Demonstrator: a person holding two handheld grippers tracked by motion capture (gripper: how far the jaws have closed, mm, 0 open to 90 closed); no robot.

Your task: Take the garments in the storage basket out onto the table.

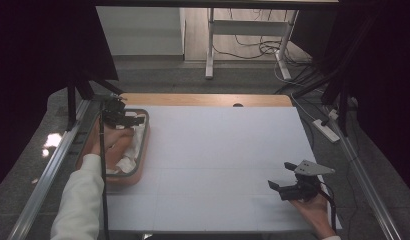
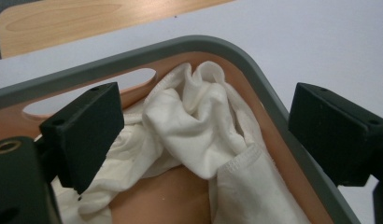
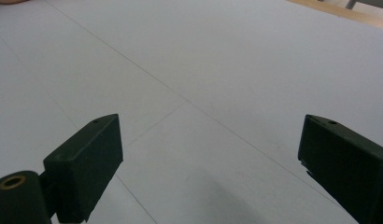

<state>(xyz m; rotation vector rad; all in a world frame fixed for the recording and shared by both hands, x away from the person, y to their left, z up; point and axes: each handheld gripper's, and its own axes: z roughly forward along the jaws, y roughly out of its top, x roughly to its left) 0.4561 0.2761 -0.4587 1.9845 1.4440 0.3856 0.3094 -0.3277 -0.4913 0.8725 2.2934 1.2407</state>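
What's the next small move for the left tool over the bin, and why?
Probably lower the left tool onto the bunched white cloth and close. Its jaws stand wide open on either side of the raised fold, not yet touching it, and the cloth lies crumpled inside the orange bin. The right tool hangs open over the bare white table.
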